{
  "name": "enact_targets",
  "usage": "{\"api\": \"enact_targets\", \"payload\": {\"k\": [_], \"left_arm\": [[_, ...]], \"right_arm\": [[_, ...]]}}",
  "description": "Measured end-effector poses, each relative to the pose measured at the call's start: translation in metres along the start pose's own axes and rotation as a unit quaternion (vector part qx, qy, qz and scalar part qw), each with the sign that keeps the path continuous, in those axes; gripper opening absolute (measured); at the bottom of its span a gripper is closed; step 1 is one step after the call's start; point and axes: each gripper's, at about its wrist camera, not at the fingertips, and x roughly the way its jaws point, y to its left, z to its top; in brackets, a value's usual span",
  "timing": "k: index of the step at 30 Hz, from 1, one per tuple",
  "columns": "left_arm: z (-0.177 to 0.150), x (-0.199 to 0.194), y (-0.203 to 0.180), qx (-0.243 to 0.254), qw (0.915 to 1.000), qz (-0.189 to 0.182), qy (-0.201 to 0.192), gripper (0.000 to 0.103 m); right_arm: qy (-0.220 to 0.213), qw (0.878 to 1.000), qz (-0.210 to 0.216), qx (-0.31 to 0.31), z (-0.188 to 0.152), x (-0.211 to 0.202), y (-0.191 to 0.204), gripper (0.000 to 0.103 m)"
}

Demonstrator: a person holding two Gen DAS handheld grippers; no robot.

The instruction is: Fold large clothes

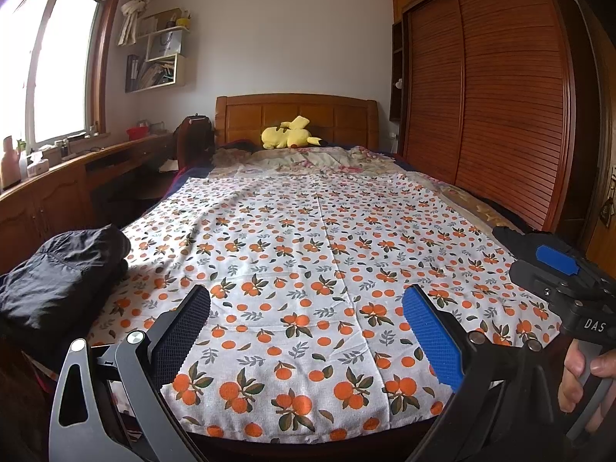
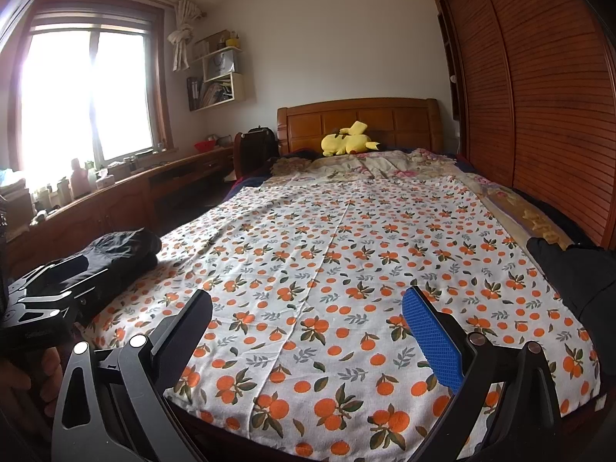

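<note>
A folded black garment (image 1: 57,273) lies at the bed's near left corner; it also shows in the right wrist view (image 2: 115,258). Another black garment (image 2: 577,281) lies at the bed's right edge. A white cloth with an orange-fruit print (image 1: 308,269) covers the bed and also shows in the right wrist view (image 2: 346,269). My left gripper (image 1: 308,308) is open and empty above the bed's near edge. My right gripper (image 2: 308,312) is open and empty beside it. The right gripper's body (image 1: 558,273) shows at the right of the left wrist view.
A wooden headboard (image 1: 296,115) with a yellow plush toy (image 1: 288,134) stands at the far end. A slatted wooden wardrobe (image 1: 492,96) runs along the right. A wooden desk (image 1: 77,177) with bottles runs under the window on the left.
</note>
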Motion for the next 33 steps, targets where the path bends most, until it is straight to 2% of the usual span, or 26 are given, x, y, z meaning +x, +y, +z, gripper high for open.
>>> {"api": "enact_targets", "payload": {"k": [33], "left_arm": [[0.0024, -0.0025, 0.0041, 0.002, 1.0000, 0.001, -0.002, 0.101]], "right_arm": [[0.000, 1.000, -0.001, 0.000, 0.0022, 0.0005, -0.0020, 0.096]]}}
